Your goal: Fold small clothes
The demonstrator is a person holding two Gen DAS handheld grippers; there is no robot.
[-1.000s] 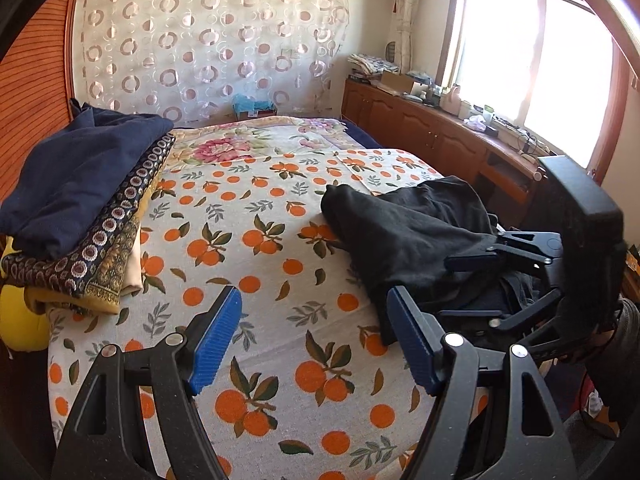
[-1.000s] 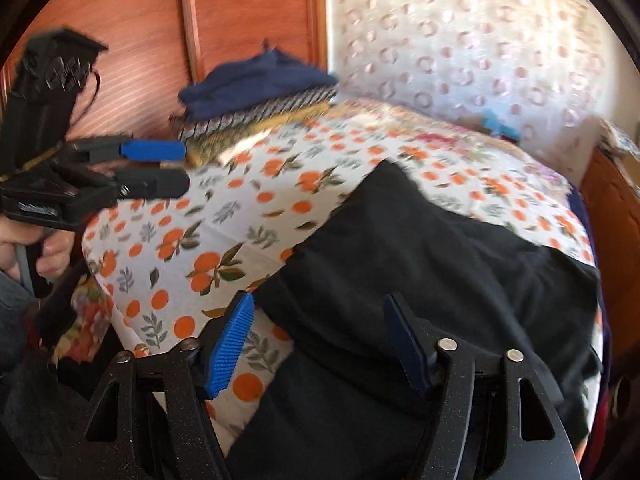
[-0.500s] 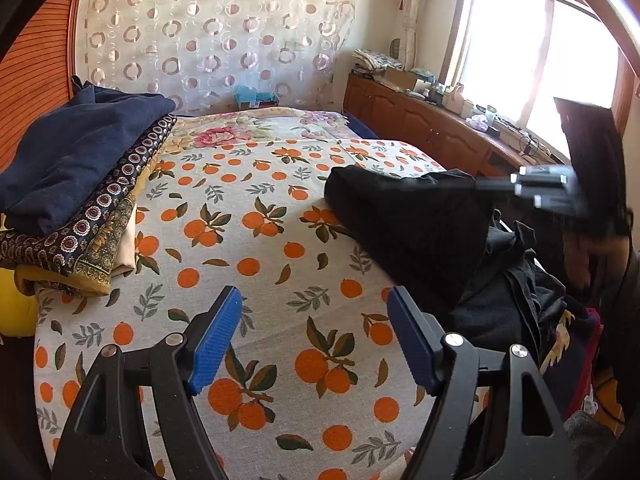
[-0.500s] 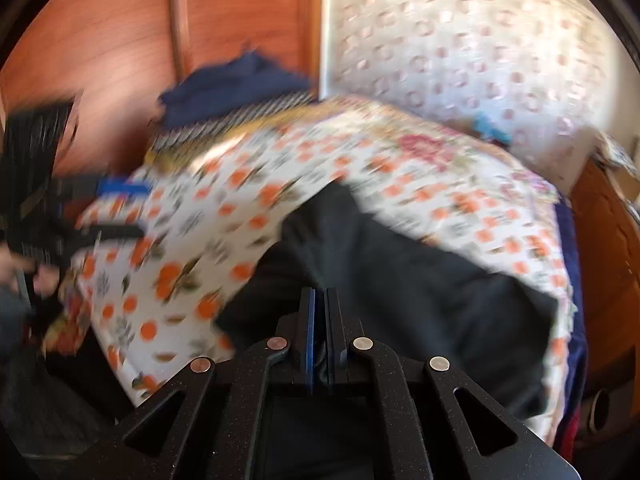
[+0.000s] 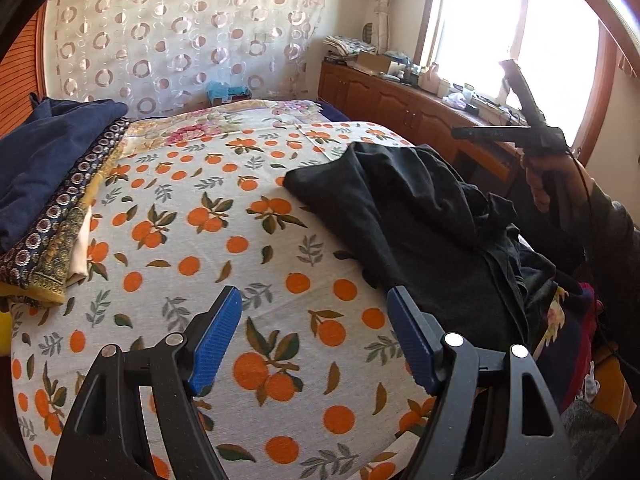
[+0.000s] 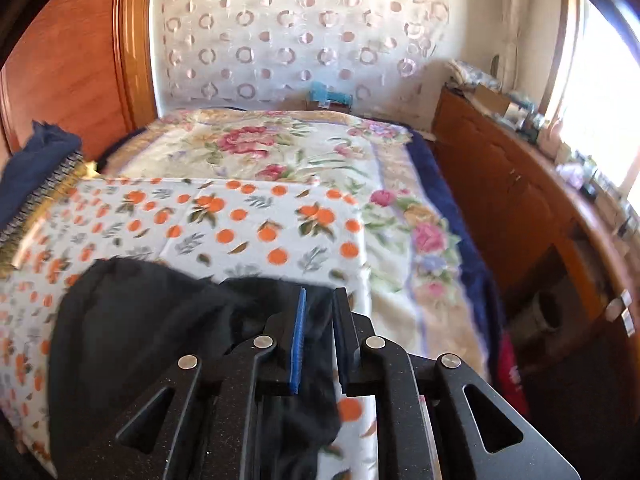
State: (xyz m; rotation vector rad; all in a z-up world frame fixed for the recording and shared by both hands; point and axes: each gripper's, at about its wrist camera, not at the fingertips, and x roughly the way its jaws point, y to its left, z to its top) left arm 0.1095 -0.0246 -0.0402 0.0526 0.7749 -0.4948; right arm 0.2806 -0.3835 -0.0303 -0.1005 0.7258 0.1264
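Right tool [image 6: 318, 332] swung rightward (blurred); black garment [image 6: 160, 320] half-hidden

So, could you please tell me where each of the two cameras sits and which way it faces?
Left wrist: on the left gripper, jaws wide over the orange-print bedsheet; faces the sunlit window; the person's right hand shows.
Right wrist: on the right gripper, its jaws opening with the crumpled black garment between them; faces the circle-patterned curtain.
Shared: garment, sheet, curtain, folded navy pile.
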